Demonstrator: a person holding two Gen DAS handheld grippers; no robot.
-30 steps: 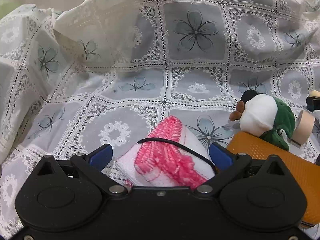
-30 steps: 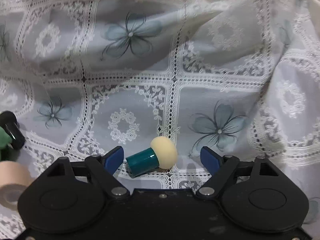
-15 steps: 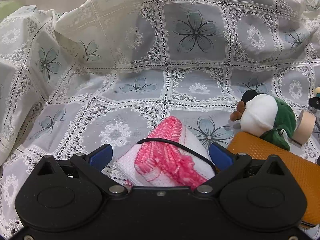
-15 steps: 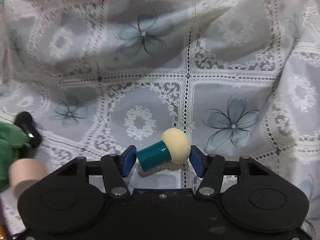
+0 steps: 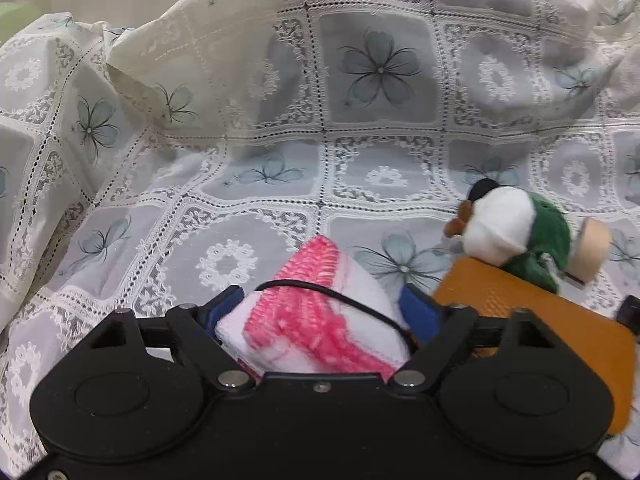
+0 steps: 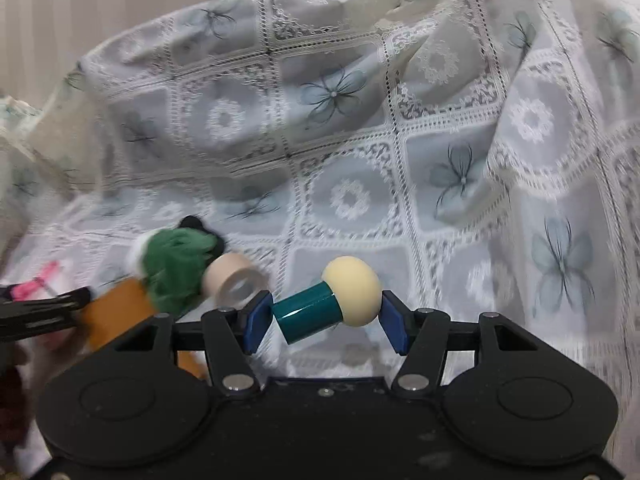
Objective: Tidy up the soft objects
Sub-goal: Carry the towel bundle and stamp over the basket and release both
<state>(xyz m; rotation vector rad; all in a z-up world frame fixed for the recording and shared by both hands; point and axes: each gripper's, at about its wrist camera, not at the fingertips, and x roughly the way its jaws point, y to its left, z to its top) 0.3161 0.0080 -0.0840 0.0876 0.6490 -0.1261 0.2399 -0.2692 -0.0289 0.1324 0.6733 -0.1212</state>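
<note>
In my right wrist view, low in the centre of the frame, my right gripper (image 6: 326,316) has its blue jaws clamped on the small toy mushroom with a teal cylinder stem and cream rounded cap (image 6: 330,304), stem against the left pad, cap against the right, tilted cap-up. To its left I see the beige roll of tape (image 6: 232,280) touching the green and white plush toy (image 6: 176,268), which lies partly on the orange textured mat (image 6: 116,312).

In my left wrist view, bottom centre, my left gripper (image 5: 322,312) has its jaws closed against both sides of the folded white cloth with pink knitted stripes (image 5: 316,320); a thin black cord (image 5: 320,289) arches over it. At the right of the frame the same plush, mat and tape sit close together. Everything rests on the white lace tablecloth with grey-blue flower squares (image 5: 372,152), which is rumpled upward across the upper frame.
</note>
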